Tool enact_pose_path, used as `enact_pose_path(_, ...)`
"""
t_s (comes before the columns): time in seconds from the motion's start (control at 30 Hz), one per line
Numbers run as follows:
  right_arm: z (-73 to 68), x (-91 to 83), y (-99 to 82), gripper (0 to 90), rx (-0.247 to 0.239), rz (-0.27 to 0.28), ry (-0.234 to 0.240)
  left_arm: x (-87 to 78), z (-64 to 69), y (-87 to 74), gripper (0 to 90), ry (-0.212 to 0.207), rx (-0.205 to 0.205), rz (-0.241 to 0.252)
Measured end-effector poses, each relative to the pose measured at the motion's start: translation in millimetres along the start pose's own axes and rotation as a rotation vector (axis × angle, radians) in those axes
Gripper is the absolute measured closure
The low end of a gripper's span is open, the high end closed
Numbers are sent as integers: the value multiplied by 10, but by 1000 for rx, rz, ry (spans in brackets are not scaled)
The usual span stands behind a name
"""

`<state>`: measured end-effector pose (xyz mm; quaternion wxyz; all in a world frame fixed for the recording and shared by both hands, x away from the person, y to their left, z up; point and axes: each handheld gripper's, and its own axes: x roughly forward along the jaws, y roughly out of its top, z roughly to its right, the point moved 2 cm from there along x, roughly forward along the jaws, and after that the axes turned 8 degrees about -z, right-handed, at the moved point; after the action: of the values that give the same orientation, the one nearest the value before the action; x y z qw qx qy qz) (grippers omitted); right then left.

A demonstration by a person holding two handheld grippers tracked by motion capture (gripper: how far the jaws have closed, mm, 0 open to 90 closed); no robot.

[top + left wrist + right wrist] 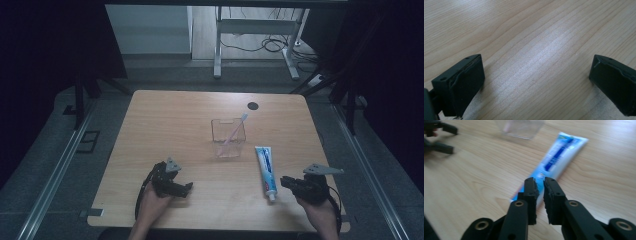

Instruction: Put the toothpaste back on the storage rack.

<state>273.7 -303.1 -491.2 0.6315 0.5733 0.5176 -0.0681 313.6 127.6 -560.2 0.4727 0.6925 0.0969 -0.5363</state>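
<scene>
Pale wooden tabletop [200,200] lies bare under your left gripper [186,189], its jaws spread wide on nothing. Right of the clear plastic cup [228,137] holding a pink toothbrush [234,131] lies the white-and-blue toothpaste tube [265,170]; your right gripper [541,185] hovers pressed together at its cap end, pinching nothing. Judge it light, soft and slick, so grip the stiffer cap shoulder.

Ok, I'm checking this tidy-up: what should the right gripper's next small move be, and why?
Probably a short lift of the right gripper to test its hold. Its jaws stand closed at the cap end of the toothpaste tube, but whether they pinch it is unclear. The clear cup, holding the toothbrush, stands just beyond the tube.
</scene>
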Motion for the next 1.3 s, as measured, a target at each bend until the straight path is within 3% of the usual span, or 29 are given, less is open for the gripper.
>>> enact_pose_path(0.07,-83,76,51,826,-31,-21,24,0,0,0,2,0,0,0)
enact_pose_path(0.17,-125,147,66,827,-40,-34,43,0,0,0,2,0,0,0)
enact_pose_path(0.37,-224,352,59,811,-51,-73,75,0,0,0,2,0,0,0)
enact_pose_path(0.57,-235,485,38,801,-44,-96,83,0,1,0,2,0,0,0)
enact_pose_path(1.3,15,407,-65,761,-21,-134,-1,0,1,0,2,0,0,0)
